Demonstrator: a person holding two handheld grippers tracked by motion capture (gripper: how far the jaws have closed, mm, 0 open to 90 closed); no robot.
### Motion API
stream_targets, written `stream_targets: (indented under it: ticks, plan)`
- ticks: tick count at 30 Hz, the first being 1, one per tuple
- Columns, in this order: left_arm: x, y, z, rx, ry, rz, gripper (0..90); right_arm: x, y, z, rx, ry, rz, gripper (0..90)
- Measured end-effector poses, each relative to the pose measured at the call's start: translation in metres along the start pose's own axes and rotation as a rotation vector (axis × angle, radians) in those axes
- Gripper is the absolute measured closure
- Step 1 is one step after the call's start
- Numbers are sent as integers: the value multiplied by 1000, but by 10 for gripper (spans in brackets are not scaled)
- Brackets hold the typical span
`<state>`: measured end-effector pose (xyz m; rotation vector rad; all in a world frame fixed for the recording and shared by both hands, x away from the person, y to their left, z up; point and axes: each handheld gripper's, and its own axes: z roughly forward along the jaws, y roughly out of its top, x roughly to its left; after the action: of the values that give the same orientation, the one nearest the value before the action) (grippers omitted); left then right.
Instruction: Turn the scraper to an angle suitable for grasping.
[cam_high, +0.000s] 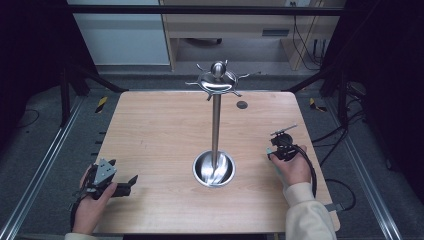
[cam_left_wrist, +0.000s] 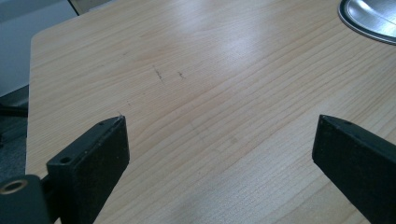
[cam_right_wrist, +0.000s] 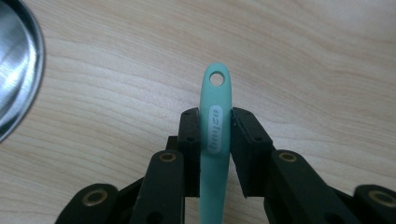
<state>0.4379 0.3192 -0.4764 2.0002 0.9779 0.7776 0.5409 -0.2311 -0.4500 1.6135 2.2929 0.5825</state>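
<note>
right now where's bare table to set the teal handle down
Bare wood runs between the left gripper and the stand's round base, and across the table behind it. The tighter strip is between the base and the right gripper, shut on the teal handle.

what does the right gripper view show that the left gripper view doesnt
Right gripper view: a teal handle with a hole at its end and a pale label, clamped between the right gripper pads, just above the table.

Left gripper view: the left gripper with jaws wide apart and nothing between them, plus faint scuff marks on the wood and the table's far corner.

Both: the light wooden table and part of the rim of the shiny metal stand base.
</note>
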Motion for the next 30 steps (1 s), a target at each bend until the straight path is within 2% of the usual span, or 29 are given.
stream_targets:
  ticks: [2, 21, 24, 25, 27, 30]
  plan:
    - [0, 0, 0, 0, -1, 1, 38, 1, 0, -10, -38, -5, -2, 744]
    - [0, -1, 1, 6, -4, 0, 38, 5, 14, -55, -171, -3, -31, 745]
    - [0, -1, 1, 6, -2, -3, 38, 9, 20, -74, -213, 7, -48, 745]
    - [0, -1, 1, 7, -2, -4, 38, 9, 20, -74, -213, 7, -48, 745]
    - [0, -2, 1, 6, 0, -5, 37, 11, 25, -85, -236, 9, -65, 745]
    - [1, -1, -1, -10, 3, -6, 37, 16, 33, -103, -272, 10, -83, 745]
